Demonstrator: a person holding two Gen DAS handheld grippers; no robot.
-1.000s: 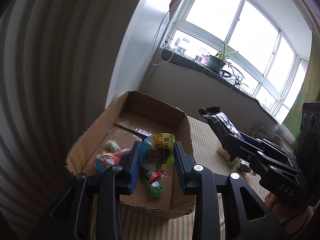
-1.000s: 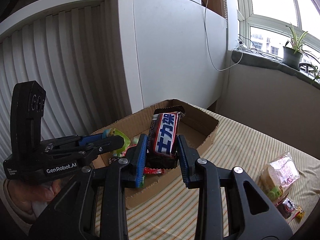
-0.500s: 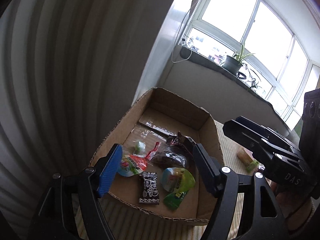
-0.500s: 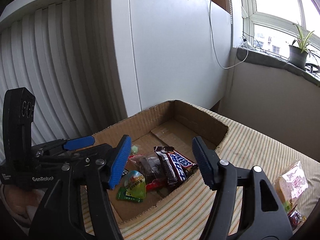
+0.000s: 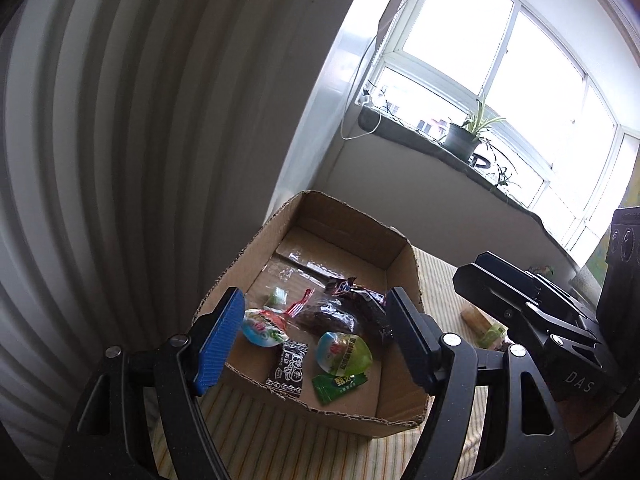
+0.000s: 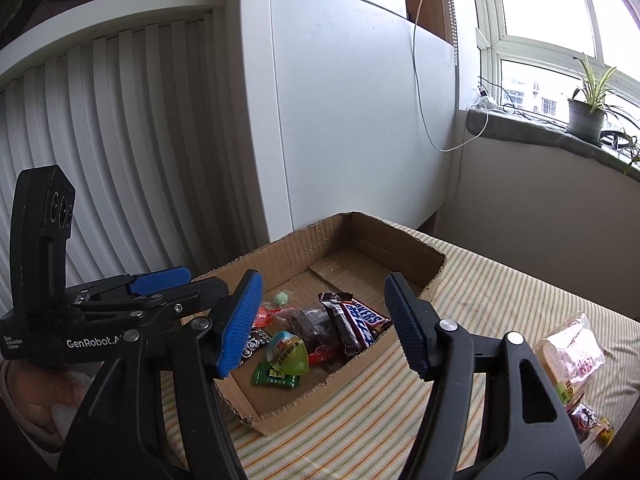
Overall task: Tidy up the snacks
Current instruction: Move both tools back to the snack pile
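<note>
An open cardboard box [image 5: 360, 236] sits on the striped cloth and holds several snacks. Among them are a Snickers bar [image 6: 358, 326], a brown cake packet [image 6: 312, 320], a green-lidded jelly cup [image 5: 344, 354], a second jelly cup [image 5: 262, 326], a small black packet [image 5: 288, 368] and a green packet [image 5: 338, 388]. My left gripper [image 5: 314, 296] hovers open above the box's near end with nothing between its pads. My right gripper [image 6: 323, 280] is open too, over the box [image 6: 392, 240] from its right side, and holds nothing.
On the striped cloth [image 6: 500, 300] to the right of the box lie a clear bread packet [image 6: 572, 352] and a few small wrapped snacks [image 6: 584, 420]. A white slatted wall stands behind the box. A potted plant [image 5: 464, 140] sits on the window sill. A hand [image 6: 36, 384] holds the left gripper.
Both grippers opened. The left one released the jelly cup and the right one the Snickers bar, and both snacks now lie in the box. Both views have drawn back a little.
</note>
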